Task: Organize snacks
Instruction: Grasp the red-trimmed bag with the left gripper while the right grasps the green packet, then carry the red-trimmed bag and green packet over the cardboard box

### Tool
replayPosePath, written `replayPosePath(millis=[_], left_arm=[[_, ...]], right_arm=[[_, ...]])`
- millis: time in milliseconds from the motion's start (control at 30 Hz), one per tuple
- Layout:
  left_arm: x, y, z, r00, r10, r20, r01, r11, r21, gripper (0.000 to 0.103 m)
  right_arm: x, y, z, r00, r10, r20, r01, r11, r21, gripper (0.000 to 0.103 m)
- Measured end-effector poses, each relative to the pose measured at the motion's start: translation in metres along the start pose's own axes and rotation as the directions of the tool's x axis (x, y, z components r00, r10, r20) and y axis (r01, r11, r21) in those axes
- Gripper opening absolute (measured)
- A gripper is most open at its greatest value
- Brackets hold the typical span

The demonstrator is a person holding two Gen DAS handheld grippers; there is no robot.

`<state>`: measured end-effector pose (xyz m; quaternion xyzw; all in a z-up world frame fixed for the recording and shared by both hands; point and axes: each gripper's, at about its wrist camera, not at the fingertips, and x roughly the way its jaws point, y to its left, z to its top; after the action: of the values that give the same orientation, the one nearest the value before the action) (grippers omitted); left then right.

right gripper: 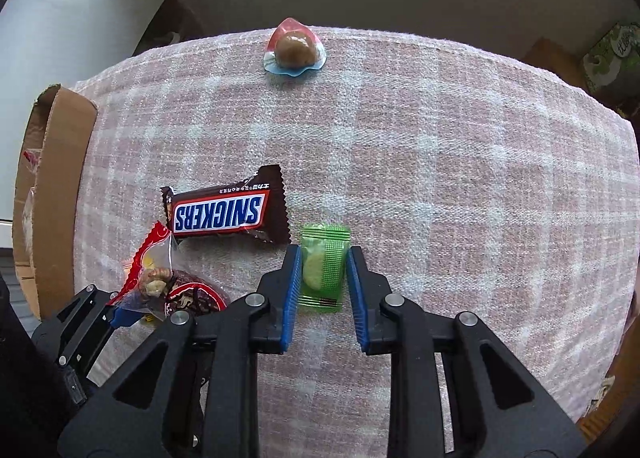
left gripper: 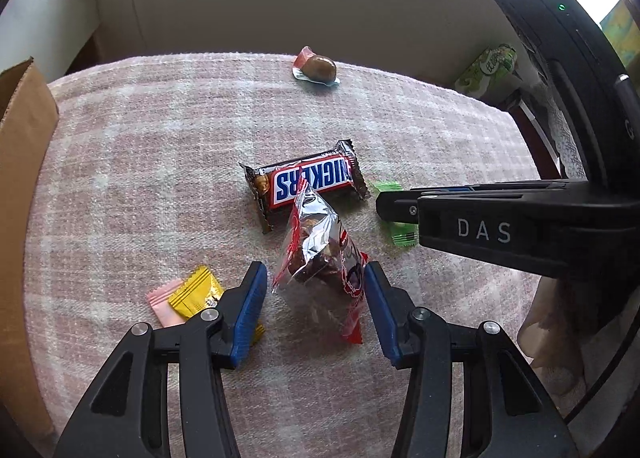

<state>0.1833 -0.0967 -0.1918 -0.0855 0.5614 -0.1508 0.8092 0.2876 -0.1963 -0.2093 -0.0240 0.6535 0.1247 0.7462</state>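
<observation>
Left gripper (left gripper: 316,310) spread wide, blue pads either side of a clear red-edged snack packet (left gripper: 320,258), right pad touching the wrapper's edge, left pad apart from it. Packet standing tilted between the fingers, dark chocolate-and-nut filling visible through the film, its tip leaning over the Snickers bar (left gripper: 306,182) just ahead. Just left of the left finger, a yellow candy (left gripper: 196,292) lying on a pink sachet (left gripper: 162,304). Farther left, a cardboard box (left gripper: 24,178) wall at the cloth's edge. Far ahead, near the back edge of the pink checked tablecloth (left gripper: 160,158), a brown round sweet in a clear wrapper (left gripper: 316,66).

Right gripper (right gripper: 323,286) parted narrowly around a green candy sachet (right gripper: 324,266), pads close beside both long edges; whether actually touching, cannot tell. Sachet lying flat on the cloth, pointing straight ahead between the fingers. Just ahead and left of it, the Snickers bar (right gripper: 226,214), logo upside down. Left of the fingers, the clear packet (right gripper: 168,278) with the other gripper's pad at it. Far ahead, the round sweet (right gripper: 294,48). Green patterned pack (right gripper: 612,54) off the table, far right.
</observation>
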Motion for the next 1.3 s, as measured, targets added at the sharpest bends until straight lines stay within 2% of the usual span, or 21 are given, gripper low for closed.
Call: replayPosePath(millis=[33,67,167,300,533,667,767,1033,1300], left_arm=[[0.001,0.000,0.000,1.000,-0.007,0.007,0.007,1.000,0.000,0.045],[0.002,-0.001,0.001,1.000,-0.024,0.012,0.024,1.000,-0.005,0.037],[0.000,-0.002,0.001,0.999,-0.033,0.036,0.033,0.999,-0.004,0.032],[-0.004,0.004,0.000,0.998,-0.037,0.049,0.037,0.999,-0.001,0.031],[-0.021,0.016,-0.001,0.995,-0.051,0.080,0.052,0.999,-0.005,0.031],[-0.040,0.023,0.005,0.993,-0.061,0.103,0.062,0.998,-0.009,0.031],[-0.058,0.026,-0.003,0.991,-0.062,0.120,0.064,0.998,-0.008,0.031],[-0.092,0.039,-0.007,0.984,-0.058,0.166,0.063,0.998,-0.024,0.031],[-0.124,0.066,-0.010,0.975,-0.021,0.222,0.037,0.997,-0.065,0.031]], right_arm=[[0.000,-0.002,-0.002,1.000,0.000,0.001,0.000,1.000,-0.005,0.023],[-0.001,-0.003,-0.003,1.000,0.003,0.003,-0.003,1.000,-0.008,0.023],[-0.004,-0.002,-0.005,1.000,0.021,0.011,-0.021,1.000,0.001,0.022],[-0.008,-0.001,-0.008,0.999,0.044,0.025,-0.044,0.999,0.018,0.021],[-0.022,-0.025,-0.023,0.996,0.075,0.058,-0.077,0.997,0.026,0.021],[-0.040,-0.023,-0.024,0.993,0.091,0.080,-0.094,0.995,0.028,0.021],[-0.053,-0.027,-0.021,0.991,0.097,0.094,-0.099,0.995,0.014,0.021],[-0.085,0.003,-0.020,0.982,0.122,0.143,-0.117,0.992,-0.045,0.021],[-0.101,0.055,-0.008,0.971,0.164,0.172,-0.144,0.982,-0.122,0.021]])
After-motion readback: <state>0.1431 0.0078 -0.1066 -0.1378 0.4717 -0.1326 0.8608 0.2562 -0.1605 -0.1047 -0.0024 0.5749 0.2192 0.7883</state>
